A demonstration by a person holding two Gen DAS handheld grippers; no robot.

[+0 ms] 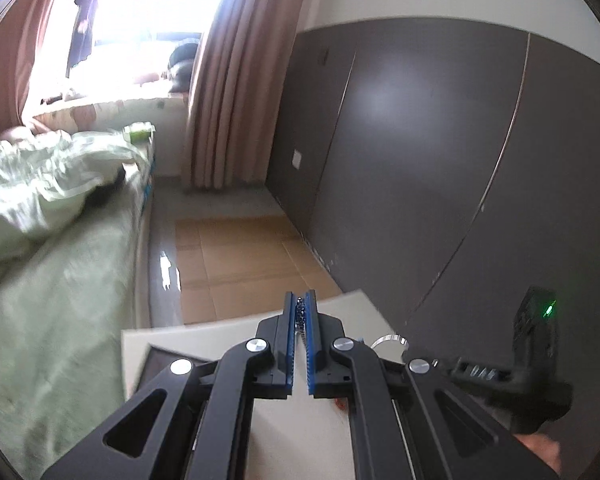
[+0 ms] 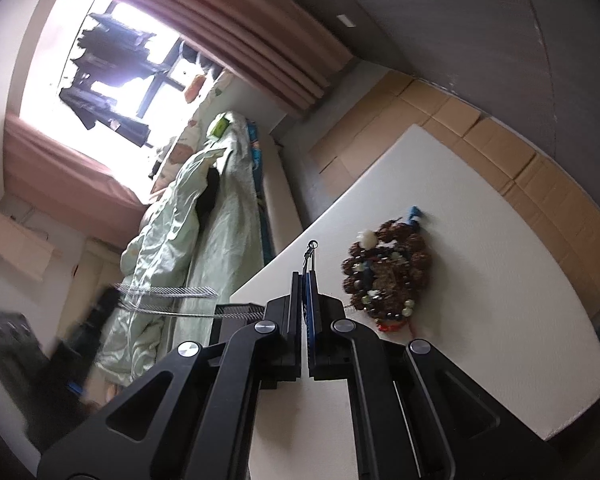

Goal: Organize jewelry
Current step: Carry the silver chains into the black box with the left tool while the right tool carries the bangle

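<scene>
Item in progress: silver chain [image 1: 300,320] stretched between left gripper [image 1: 300,312] and right gripper [image 2: 305,280], both clamped on it above the white table [image 2: 480,248]; tangled bead pile [image 2: 384,276] lies unsorted beside them, most sorting apparently remaining.

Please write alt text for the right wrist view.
The black right gripper is shut on a thin silver chain whose clasp pokes past its tips, above a white table. Right of it lies a pile of brown bead bracelets.
</scene>
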